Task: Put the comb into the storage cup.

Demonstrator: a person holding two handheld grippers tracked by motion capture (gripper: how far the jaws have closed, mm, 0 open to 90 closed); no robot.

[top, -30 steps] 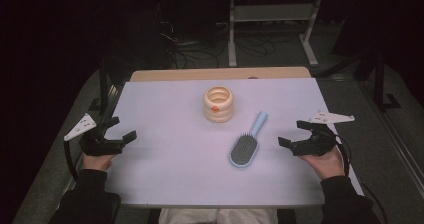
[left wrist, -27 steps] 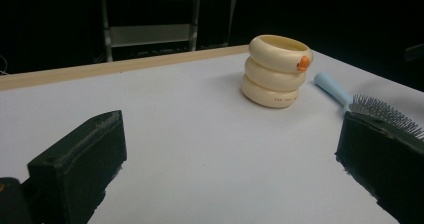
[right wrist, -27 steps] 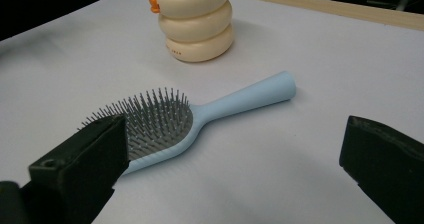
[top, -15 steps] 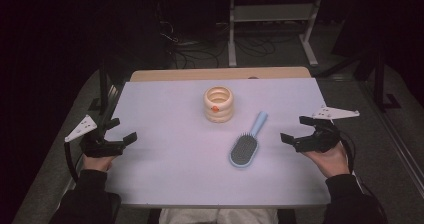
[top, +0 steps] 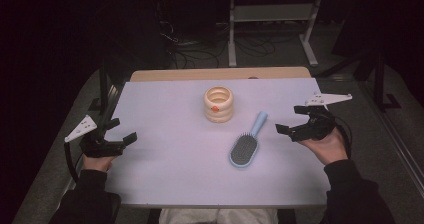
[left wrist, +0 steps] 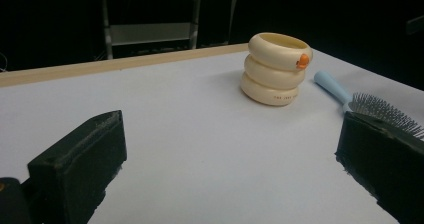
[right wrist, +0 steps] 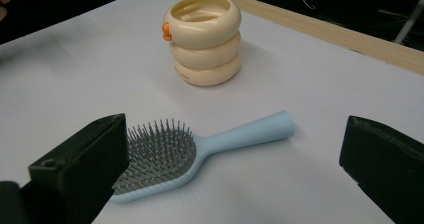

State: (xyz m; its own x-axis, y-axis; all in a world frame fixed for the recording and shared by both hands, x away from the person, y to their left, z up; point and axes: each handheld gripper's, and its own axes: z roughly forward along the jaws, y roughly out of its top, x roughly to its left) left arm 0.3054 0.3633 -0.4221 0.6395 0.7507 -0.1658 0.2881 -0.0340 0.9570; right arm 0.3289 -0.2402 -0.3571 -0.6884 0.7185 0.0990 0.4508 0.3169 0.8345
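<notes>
Cream ringed cup [right wrist: 204,36] looks empty, small print near its base unreadable, blue hairbrush [right wrist: 195,146] lies beside it; my left tool [top: 120,132] and right tool [top: 296,119] both gape, holding nothing.

A pale blue hairbrush [right wrist: 200,149] (grey bristles) and a cream ringed cup [right wrist: 204,39] with an orange spot.

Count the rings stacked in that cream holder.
3: the cream holder is a stack of three rings, bottom, middle and top; the top one carries an orange knob.
</notes>
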